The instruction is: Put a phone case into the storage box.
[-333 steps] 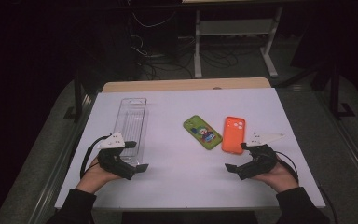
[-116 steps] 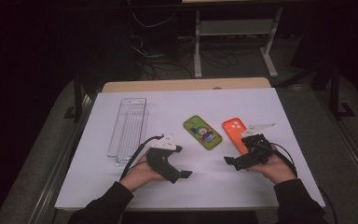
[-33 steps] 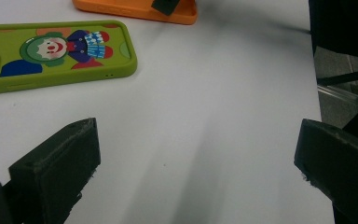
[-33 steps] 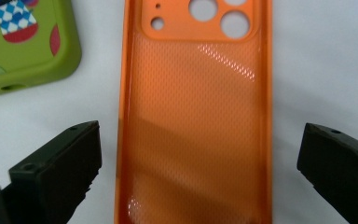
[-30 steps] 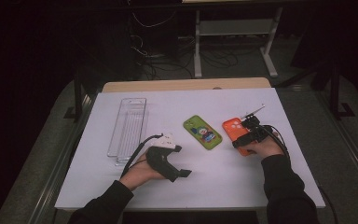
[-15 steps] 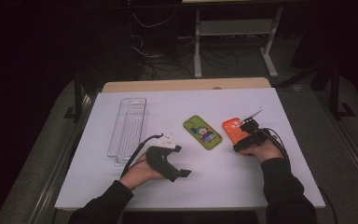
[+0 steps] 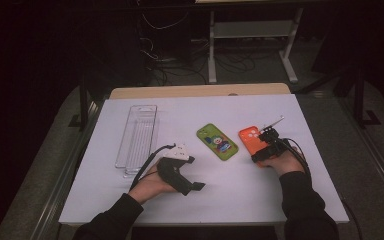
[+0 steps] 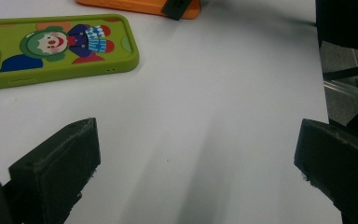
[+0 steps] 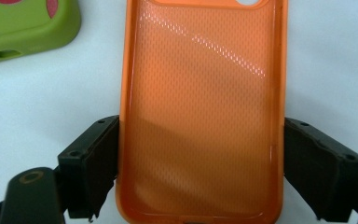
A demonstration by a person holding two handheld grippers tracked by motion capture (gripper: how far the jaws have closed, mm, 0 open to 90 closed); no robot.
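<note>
A: We're looking along the right gripper now, and its jaws are straddling the near end of the orange phone case, one at each long edge. They've just been closing in, and both pads are looking flush against the sides.

B: We're judging that case light, rubbery and a bit slick, so gripping across the side walls near the bottom seems right. Squeeze too hard and it could bow.

A: The left gripper is resting on the white table, jaws wide apart on nothing.

B: Farther out, the green case is lying just beside the orange one, close to that side jaw. The clear tray is sitting well apart at the left.
</note>
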